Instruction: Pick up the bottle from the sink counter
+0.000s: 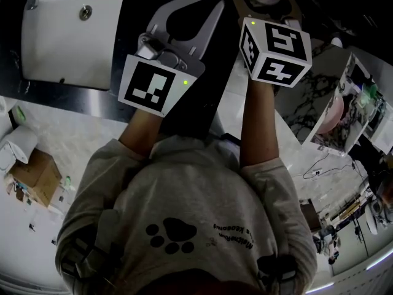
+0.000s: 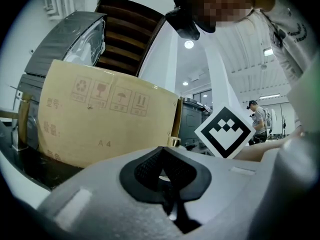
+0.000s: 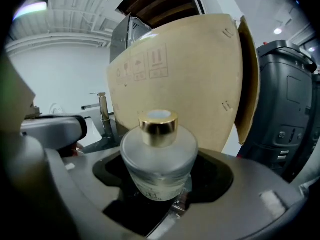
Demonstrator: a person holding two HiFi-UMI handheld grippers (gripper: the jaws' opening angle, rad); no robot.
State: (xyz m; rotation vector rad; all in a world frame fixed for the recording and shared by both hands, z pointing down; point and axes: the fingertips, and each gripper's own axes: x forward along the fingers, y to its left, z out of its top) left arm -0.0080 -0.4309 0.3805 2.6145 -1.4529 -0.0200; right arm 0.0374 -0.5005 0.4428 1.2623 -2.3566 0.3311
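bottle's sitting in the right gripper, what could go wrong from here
1. The right gripper grips the bottle low on its smooth frosted body, with the gold cap well above the jaws. It could slip or tip during the lift.
2. The cardboard box stands just behind the bottle, so a forward swing may knock the cap against it.
3. The faucet stands to the left, and a sideways move might clip it.

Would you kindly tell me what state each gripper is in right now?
Left gripper: closed, empty.
Right gripper: closed on the bottle.
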